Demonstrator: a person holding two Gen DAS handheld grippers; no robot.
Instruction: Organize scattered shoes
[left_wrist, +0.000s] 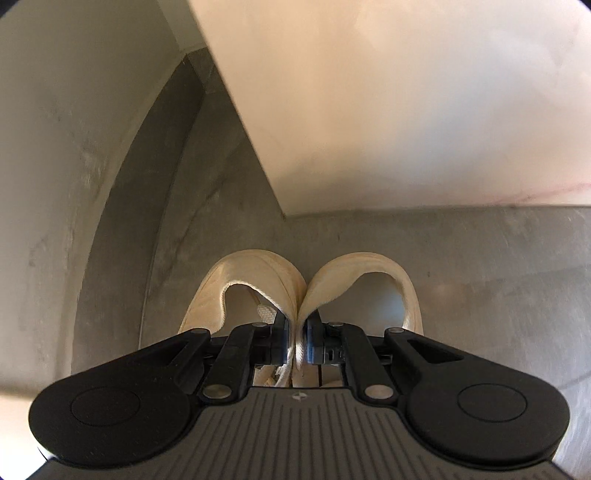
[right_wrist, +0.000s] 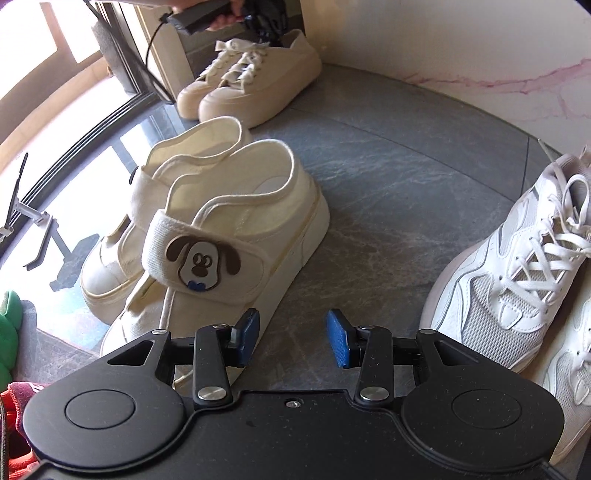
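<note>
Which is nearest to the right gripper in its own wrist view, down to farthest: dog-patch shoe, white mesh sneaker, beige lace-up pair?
From the right gripper:
1. Dog-patch shoe, just left of its left finger.
2. White mesh sneaker, off to the right.
3. Beige lace-up pair, far ahead by the wall, under the left gripper.

Cream strap shoes (right_wrist: 221, 229) with brown dog patch (right_wrist: 201, 264), white sneakers (right_wrist: 517, 266)

The left gripper (left_wrist: 297, 341) is clamped tight, its jaws nearly meeting on the pinched inner collars of a pair of cream shoes (left_wrist: 303, 295). The right gripper (right_wrist: 291, 341) hangs low with jaws spread, gripping nothing.
</note>
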